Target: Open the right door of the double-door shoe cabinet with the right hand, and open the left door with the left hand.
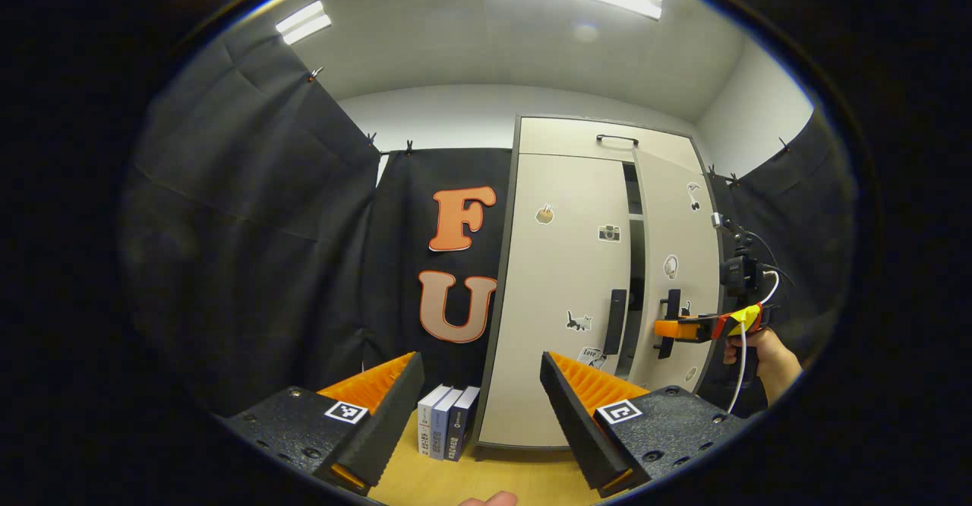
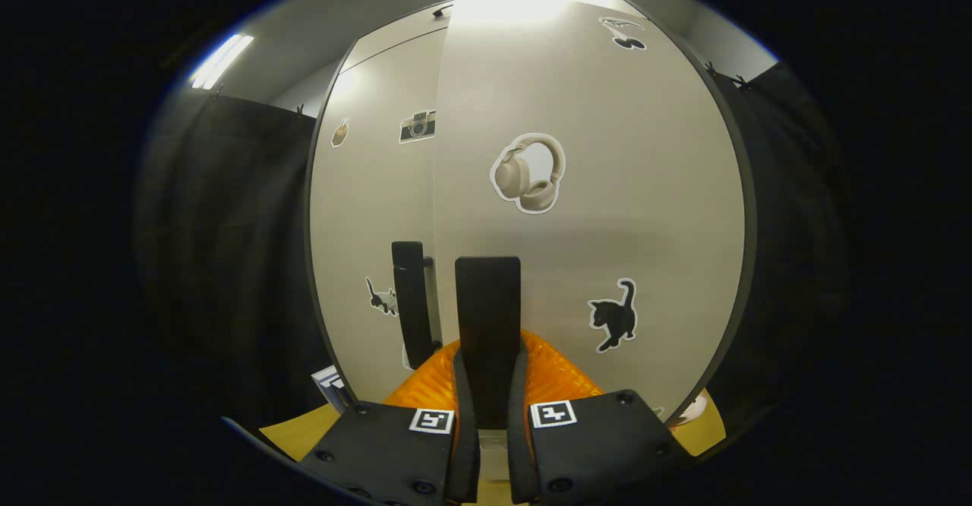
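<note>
— Fingers of the left hand-held gripper (image 1: 480, 407) stand wide apart at the bottom of the left gripper view, with nothing between them. It hangs back from the shoe cabinet (image 1: 531, 384), well short of the left door (image 1: 558, 293).

— So the left half is untouched?

— I judge so. That door lies flush and its handle (image 1: 615, 321) is free. Moving right, a dark gap runs between the doors: the right door (image 1: 676, 232) stands slightly ajar, and the right hand-held gripper (image 1: 667, 329), held by a hand (image 1: 767, 354), sits at the right door handle (image 1: 669, 322).

— Clamped on it?

— Yes. In the right gripper view the right hand-held gripper (image 2: 487, 392) has its fingers pressed on either side of the black right door handle (image 2: 487, 316). So the first step looks begun but not finished; the door still needs swinging wide, then the left one follows.

— What does each view add?

— The left gripper view gives the whole cabinet standing on the wooden floor (image 1: 486, 479), the gap, the top handle (image 1: 616, 139), and three books (image 1: 448, 430) at the cabinet's lower left corner. The right gripper view gives the grip itself, close, plus the headphone sticker (image 2: 529, 172) and cat sticker (image 2: 613, 316) on the right door (image 2: 645, 210), with the left door (image 2: 372, 225) and its handle (image 2: 414, 308) just to the left. From there the gap cannot be told.
</note>
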A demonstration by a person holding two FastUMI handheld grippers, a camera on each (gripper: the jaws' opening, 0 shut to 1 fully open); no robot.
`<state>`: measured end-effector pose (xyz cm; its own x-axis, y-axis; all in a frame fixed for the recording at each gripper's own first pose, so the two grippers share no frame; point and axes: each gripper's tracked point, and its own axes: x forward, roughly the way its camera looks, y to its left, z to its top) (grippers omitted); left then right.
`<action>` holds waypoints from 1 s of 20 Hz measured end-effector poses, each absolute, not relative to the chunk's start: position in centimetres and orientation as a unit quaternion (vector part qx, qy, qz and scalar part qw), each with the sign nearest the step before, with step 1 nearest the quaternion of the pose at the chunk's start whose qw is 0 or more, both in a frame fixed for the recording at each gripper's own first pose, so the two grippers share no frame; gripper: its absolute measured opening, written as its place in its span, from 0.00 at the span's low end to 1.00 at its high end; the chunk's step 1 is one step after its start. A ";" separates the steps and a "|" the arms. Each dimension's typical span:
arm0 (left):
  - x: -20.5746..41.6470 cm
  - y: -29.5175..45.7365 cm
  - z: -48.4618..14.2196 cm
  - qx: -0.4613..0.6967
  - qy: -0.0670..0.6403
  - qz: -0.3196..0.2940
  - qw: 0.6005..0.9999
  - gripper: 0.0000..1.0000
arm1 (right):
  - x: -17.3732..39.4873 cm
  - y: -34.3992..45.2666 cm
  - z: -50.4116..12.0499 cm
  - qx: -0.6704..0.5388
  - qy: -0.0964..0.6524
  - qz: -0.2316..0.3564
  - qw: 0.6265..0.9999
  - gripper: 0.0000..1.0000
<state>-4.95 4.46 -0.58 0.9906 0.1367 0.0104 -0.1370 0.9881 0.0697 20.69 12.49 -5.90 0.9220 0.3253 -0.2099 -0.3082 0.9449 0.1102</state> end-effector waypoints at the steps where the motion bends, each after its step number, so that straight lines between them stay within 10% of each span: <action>1: -5.0 4.5 -0.7 0.034 -0.001 0.068 0.997 0.94 | 20.0 12.3 -5.9 0.047 0.117 0.171 0.977 0.24; 20: -3.2 2.1 -3.4 0.014 0.023 0.039 0.999 0.92 | 11.5 4.9 -4.4 0.040 0.121 0.185 0.975 0.24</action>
